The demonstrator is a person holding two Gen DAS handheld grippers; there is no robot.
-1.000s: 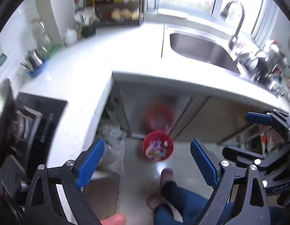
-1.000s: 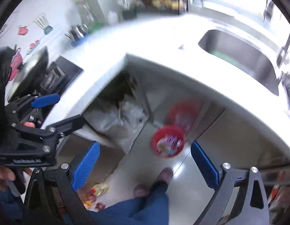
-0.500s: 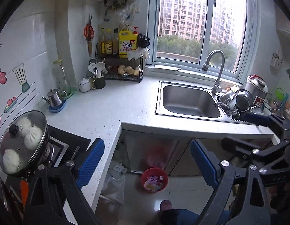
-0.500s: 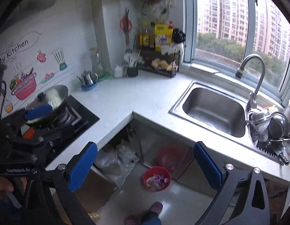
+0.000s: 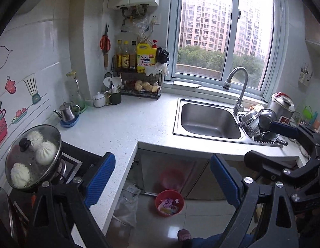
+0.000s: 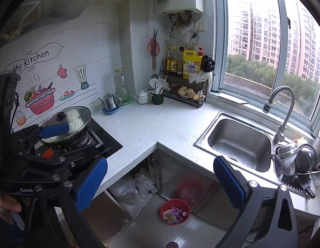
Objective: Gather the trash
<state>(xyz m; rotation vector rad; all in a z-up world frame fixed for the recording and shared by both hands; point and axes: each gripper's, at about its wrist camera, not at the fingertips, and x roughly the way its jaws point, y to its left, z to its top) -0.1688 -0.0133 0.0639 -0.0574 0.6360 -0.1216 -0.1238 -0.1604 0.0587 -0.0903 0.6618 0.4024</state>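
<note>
A red bin [image 5: 180, 196] [image 6: 185, 203] stands on the floor under the counter's inner corner, with colourful wrappers [image 5: 168, 204] [image 6: 174, 214] inside. My left gripper [image 5: 162, 177] is held high above it, open, with nothing between its blue pads. My right gripper [image 6: 160, 183] is also open and empty, at about the same height. Each shows in the other's view: the right gripper [image 5: 267, 144] at the right edge over the dish rack, the left gripper [image 6: 71, 140] at the left in front of the stove.
An L-shaped white counter [image 5: 126, 128] carries a steel sink [image 5: 207, 122], stacked pots [image 5: 261, 119], a lidded pan of buns [image 5: 33, 157] on the stove, a kettle [image 5: 67, 111] and a wire rack [image 5: 139, 86]. A plastic bag [image 6: 131, 194] fills the open cabinet. A foot [image 5: 184, 234] is by the bin.
Both grippers have risen and tilted upward. The views went from the floor and cabinet to the whole counter and window, and the red bin now sits smaller and lower. Jaws stayed wide.
</note>
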